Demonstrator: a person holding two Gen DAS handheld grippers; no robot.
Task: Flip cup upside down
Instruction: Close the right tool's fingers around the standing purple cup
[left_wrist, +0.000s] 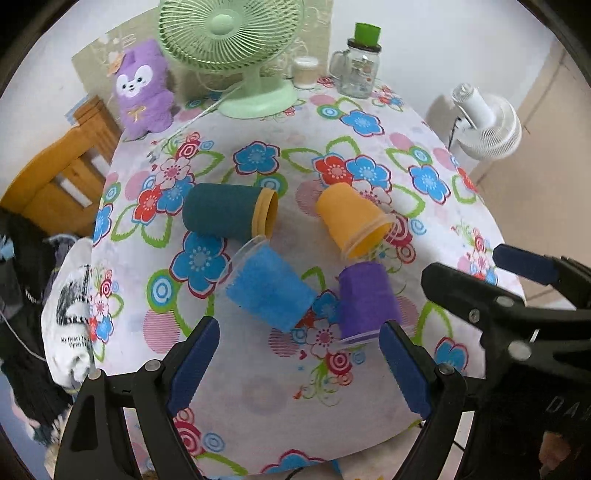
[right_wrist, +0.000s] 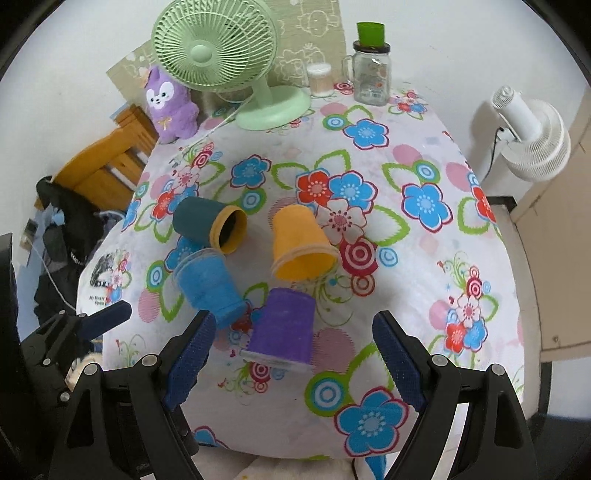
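Here both tongs hang above the near edge of the tabletop, each spread wide and holding nothing. The left gripper (left_wrist: 299, 363) looks toward the blue cup (left_wrist: 267, 286), and the right gripper (right_wrist: 293, 360) frames the purple cup (right_wrist: 282, 328), which stands mouth down just ahead of it.

Four cups cluster around the middle of the tabletop (right_wrist: 424, 258). The purple one appears flipped already. The blue cup lies on its side just left of it, its clear rim pointing away toward the teal cup (left_wrist: 229, 216), which also lies on its side, mouth toward the right edge. The orange cup (right_wrist: 301, 245) looks tipped, mouth toward the near edge; whether its rim sits flat I cannot tell.

I judge the step in hand to be the approach, before any grasp. The next move calls for closing on a lying cup across its wall, lifting, and turning it rim down without nudging its neighbours, which sit close.

The floral cloth looks soft. At the far edge stand a green fan (left_wrist: 236, 55), a purple plush toy (left_wrist: 144, 90) and a glass jar (left_wrist: 360, 72); a white fan (right_wrist: 532, 140) stands beyond the right edge.
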